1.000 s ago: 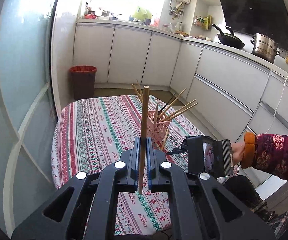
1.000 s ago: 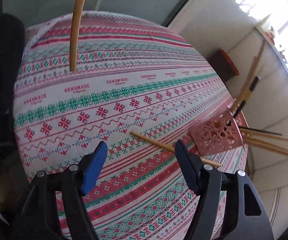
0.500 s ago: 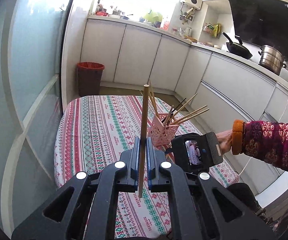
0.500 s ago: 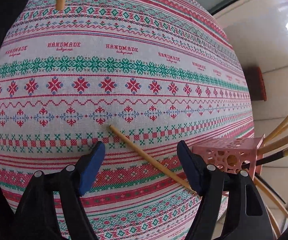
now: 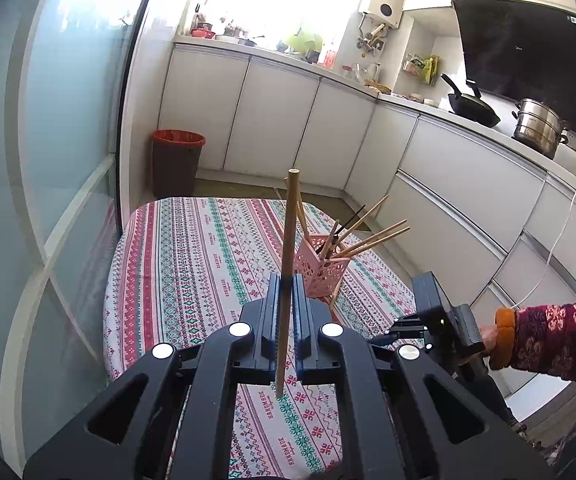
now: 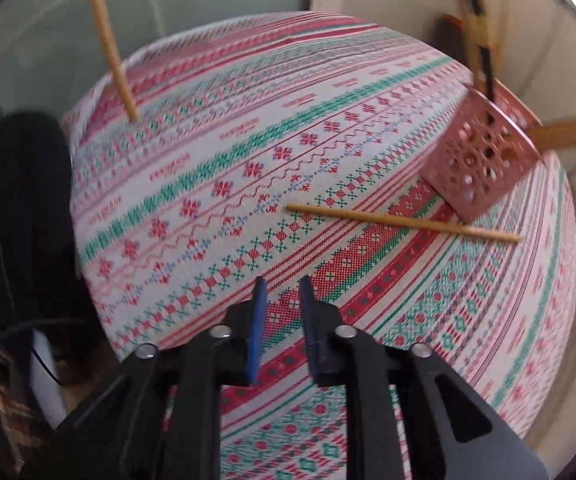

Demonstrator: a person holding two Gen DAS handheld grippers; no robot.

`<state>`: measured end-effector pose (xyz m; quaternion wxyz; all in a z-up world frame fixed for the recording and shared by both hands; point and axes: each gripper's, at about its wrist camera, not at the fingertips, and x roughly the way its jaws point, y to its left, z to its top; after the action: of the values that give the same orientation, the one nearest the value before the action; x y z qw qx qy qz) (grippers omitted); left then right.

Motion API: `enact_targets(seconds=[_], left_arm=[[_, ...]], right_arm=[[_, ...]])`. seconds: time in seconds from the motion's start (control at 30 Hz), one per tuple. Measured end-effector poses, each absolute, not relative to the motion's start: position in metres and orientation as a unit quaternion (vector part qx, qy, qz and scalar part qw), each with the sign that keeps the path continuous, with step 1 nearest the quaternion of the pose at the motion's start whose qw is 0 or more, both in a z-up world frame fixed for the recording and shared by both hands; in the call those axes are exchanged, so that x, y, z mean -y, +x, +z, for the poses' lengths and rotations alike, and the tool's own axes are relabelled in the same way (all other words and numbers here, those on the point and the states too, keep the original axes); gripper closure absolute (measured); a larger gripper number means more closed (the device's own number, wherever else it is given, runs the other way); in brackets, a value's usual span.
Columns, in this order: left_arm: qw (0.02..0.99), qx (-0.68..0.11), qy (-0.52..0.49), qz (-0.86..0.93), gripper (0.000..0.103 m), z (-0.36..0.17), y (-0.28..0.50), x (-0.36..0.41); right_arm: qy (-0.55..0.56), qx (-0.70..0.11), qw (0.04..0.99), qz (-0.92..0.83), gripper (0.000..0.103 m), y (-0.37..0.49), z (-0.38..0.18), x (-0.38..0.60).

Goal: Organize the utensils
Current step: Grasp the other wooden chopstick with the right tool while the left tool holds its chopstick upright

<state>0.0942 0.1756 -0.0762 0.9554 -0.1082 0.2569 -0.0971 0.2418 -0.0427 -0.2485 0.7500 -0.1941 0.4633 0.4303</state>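
Note:
My left gripper (image 5: 286,280) is shut on a wooden chopstick (image 5: 288,240) held upright above the patterned tablecloth (image 5: 191,256). The same chopstick shows in the right wrist view (image 6: 107,40) at the upper left. A pink perforated holder (image 5: 320,268) with several chopsticks stands just beyond it; it also shows in the right wrist view (image 6: 480,160). A loose chopstick (image 6: 400,222) lies on the cloth beside the holder. My right gripper (image 6: 283,292) hovers above the cloth, back from that chopstick, its jaws nearly closed on nothing.
Frosted glass panels (image 5: 47,160) border the table on the left. A red-lined bin (image 5: 176,162) stands on the floor beyond the table. White kitchen cabinets (image 5: 328,128) run along the back and right, with a pot (image 5: 536,126) and wok (image 5: 472,108) on the counter.
My right gripper's jaws have closed from wide open to a narrow gap, and it has drawn back from the loose chopstick. My left gripper has pulled back with its chopstick.

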Motion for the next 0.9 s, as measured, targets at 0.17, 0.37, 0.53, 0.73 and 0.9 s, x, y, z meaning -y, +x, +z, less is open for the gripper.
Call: enact_targets(seconds=[0.17,0.37,0.53,0.73,0.9], left_arm=[[0.955,-0.252,-0.111,-0.112,0.098,-0.077,0.099,-0.174],[0.954,-0.246,-0.117,-0.127,0.098,-0.076,0.099,-0.177],[0.954,-0.240,-0.117,-0.138,0.098,-0.074,0.096,-0.178],[0.954,-0.234,-0.122,-0.145,0.098,-0.073,0.092,-0.177],[0.955,-0.226,-0.116,-0.154,0.098,-0.067,0.086,-0.171]], right_arm=[[-0.030,-0.520,0.815,0.255,0.044,0.279,-0.252,0.049],[0.059,-0.571,0.811,0.110,0.044,0.288,-0.271,0.008],[0.023,-0.552,0.833,0.024,0.050,0.290,-0.284,-0.026],[0.063,-0.548,0.833,-0.037,0.097,0.276,-0.281,0.014],[0.111,-0.545,0.826,-0.093,0.097,0.273,-0.281,0.068]])
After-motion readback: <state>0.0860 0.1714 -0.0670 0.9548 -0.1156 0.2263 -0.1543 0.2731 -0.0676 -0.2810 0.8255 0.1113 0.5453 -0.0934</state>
